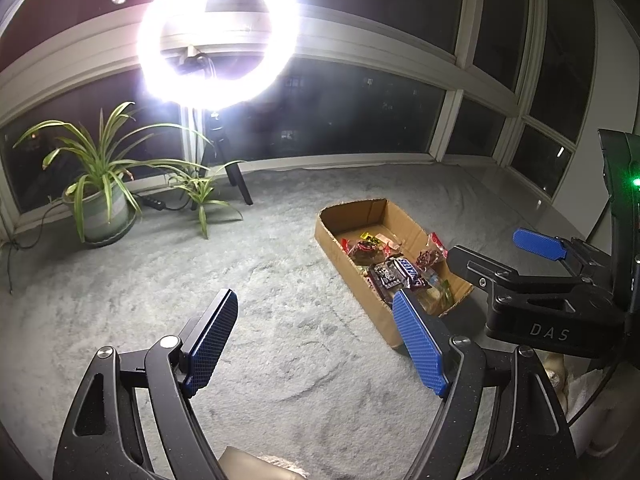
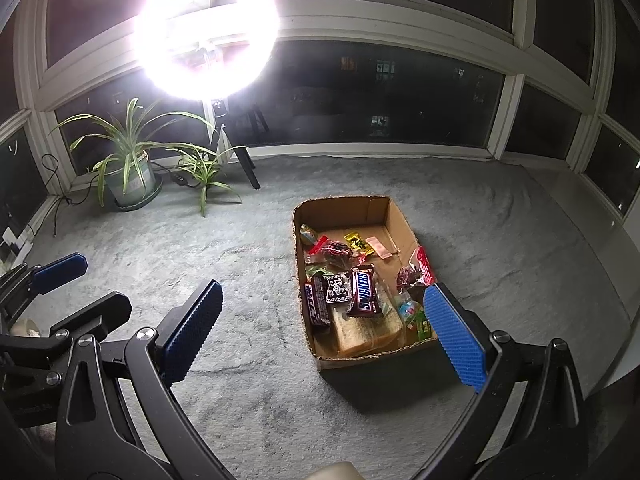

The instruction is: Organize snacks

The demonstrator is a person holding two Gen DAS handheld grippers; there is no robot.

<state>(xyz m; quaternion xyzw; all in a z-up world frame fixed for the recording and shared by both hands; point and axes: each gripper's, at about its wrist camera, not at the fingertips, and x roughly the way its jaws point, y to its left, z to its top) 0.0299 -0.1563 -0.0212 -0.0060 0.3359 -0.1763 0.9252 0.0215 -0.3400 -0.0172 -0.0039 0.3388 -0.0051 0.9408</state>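
"SNICKERS" reads in white and blue letters on the brown candy bar wrapper [image 2: 363, 292] lying in the cardboard box [image 2: 344, 204], seen from the right wrist view. From the left wrist view the same wrapper [image 1: 409, 271] shows only part of that lettering, too slanted to read in full. A second brown bar [image 2: 316, 304] beside it carries blue and white lettering that cannot be made out. The black pack [image 2: 336, 289] between the two bars has white print, too small to read. "DAS" stands in pale letters on the black body of the right gripper [image 1: 549, 332]. The other packets' print is illegible.
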